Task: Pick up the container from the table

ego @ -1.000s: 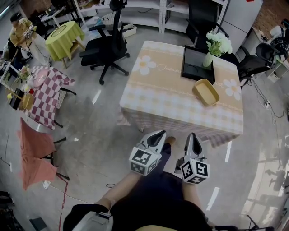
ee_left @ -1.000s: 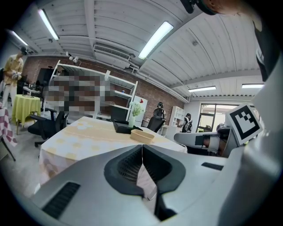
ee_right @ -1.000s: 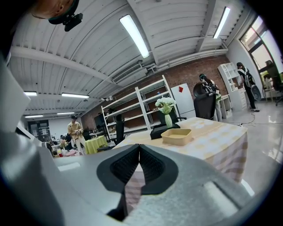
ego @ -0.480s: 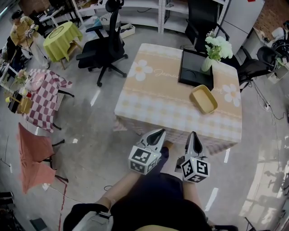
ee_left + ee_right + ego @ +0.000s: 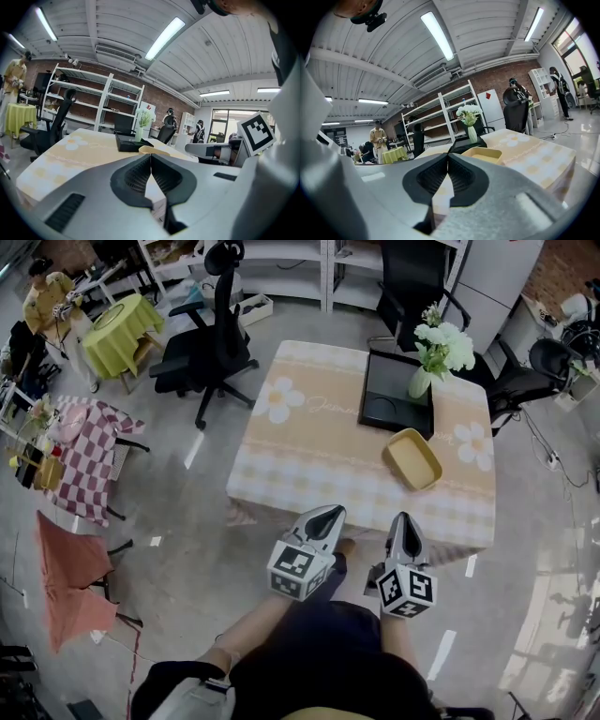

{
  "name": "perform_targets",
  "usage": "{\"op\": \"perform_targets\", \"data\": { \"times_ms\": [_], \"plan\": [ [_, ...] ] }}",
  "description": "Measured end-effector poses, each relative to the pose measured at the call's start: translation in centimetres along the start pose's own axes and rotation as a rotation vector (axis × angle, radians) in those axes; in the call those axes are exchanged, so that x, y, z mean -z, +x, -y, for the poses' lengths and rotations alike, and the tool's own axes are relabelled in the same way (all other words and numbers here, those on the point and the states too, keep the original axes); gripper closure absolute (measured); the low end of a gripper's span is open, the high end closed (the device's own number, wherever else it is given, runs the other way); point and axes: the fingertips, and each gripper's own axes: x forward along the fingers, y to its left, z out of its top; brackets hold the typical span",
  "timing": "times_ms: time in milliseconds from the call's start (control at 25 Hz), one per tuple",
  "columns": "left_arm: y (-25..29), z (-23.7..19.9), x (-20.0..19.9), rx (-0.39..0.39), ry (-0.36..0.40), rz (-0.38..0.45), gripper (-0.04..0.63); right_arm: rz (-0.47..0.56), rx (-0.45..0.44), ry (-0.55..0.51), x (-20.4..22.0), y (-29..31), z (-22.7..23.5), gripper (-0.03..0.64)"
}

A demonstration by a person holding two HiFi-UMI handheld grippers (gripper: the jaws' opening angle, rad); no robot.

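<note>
The container (image 5: pixel 412 457) is a shallow yellow tray lying on the right half of a table with a peach flowered cloth (image 5: pixel 319 451). Both grippers hover short of the table's near edge, pointing at it. My left gripper (image 5: pixel 330 513) is shut with nothing in it, and so is my right gripper (image 5: pixel 403 519). In the left gripper view the shut left gripper (image 5: pixel 150 155) covers most of the container (image 5: pixel 146 149). From the right gripper (image 5: pixel 448 155), the container (image 5: pixel 482 153) shows just beyond the tips, a little to the right.
Behind the container lie a black tray (image 5: pixel 394 390) and a vase of white flowers (image 5: pixel 433 348). A black office chair (image 5: pixel 211 343) stands left of the table, another chair (image 5: pixel 412 282) behind it. Small cloth-covered tables (image 5: pixel 89 451) are at far left. Shelves line the back wall.
The table and container have slid nearer in the head view as the person walks toward them. Both grippers stay shut, carried forward together.
</note>
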Motion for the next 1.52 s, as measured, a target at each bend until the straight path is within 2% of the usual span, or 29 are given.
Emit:
{"op": "perform_targets", "data": {
  "times_ms": [760, 1520],
  "plan": [
    [8.9, -1.0, -3.2, 0.053, 0.028, -0.022, 0.586, -0.017, 0.043, 0.017, -2.3, 6.8, 5.1, 0.611],
    [15.5, 0.1, -3.5, 0.155, 0.017, -0.055, 0.586, -0.067, 0.138, 0.021, -2.4, 9.5, 9.7, 0.611]
  ]
}}
